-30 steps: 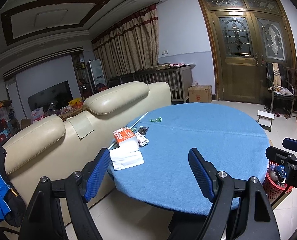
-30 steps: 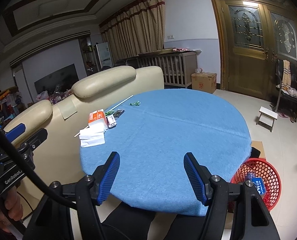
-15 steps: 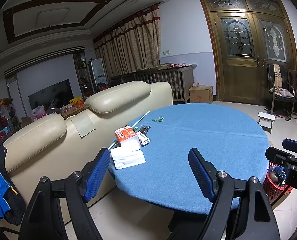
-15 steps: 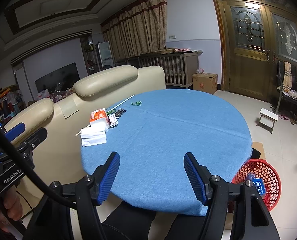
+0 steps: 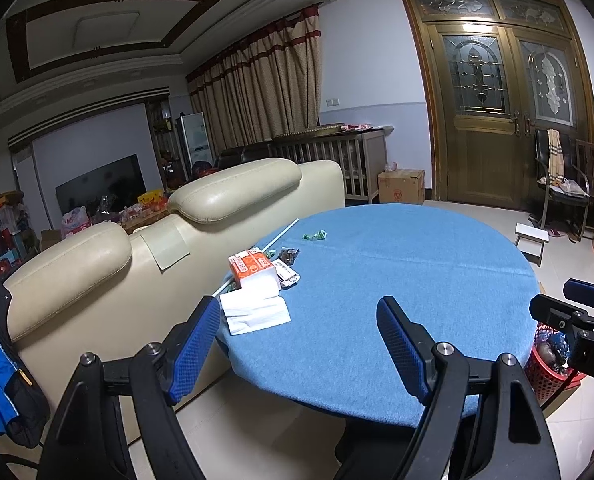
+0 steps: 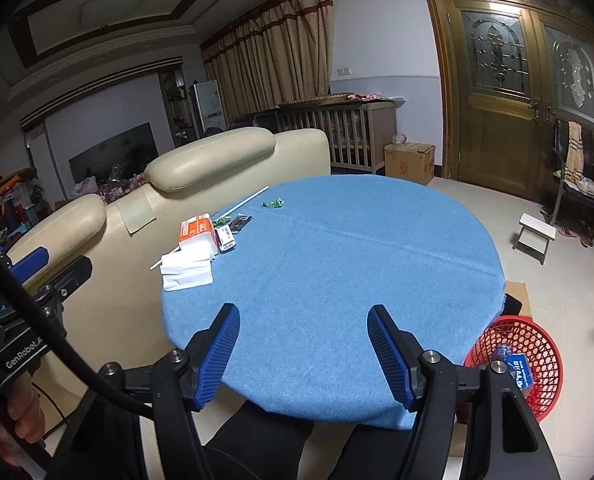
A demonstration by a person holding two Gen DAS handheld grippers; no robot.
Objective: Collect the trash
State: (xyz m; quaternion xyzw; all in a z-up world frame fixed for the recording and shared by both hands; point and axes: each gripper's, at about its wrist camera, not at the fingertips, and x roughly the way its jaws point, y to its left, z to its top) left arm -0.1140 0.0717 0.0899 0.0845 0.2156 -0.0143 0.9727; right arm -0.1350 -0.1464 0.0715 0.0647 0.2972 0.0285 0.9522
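A round table with a blue cloth [image 5: 397, 292] [image 6: 337, 264] holds trash at its left edge: white tissues [image 5: 253, 312] [image 6: 187, 272], an orange tissue pack [image 5: 251, 264] [image 6: 195, 228], a small white box [image 5: 287, 276] [image 6: 225, 237], a dark wrapper [image 5: 288, 255] [image 6: 241, 222], a green candy wrapper [image 5: 315, 235] [image 6: 273, 202] and a long white stick [image 5: 277, 236] [image 6: 249, 197]. My left gripper [image 5: 299, 350] is open and empty, short of the table's near edge. My right gripper [image 6: 303, 354] is open and empty over the near edge.
A red mesh basket [image 6: 515, 364] [image 5: 547, 364] with some trash stands on the floor at the table's right. A cream sofa [image 5: 137, 264] backs against the table's left side. A small white stool [image 6: 537, 228] and a chair [image 5: 561, 192] stand at the right.
Both views have shifted slightly, the table sitting a little lower and farther. Both grippers stay open and empty; nothing on the table has moved.
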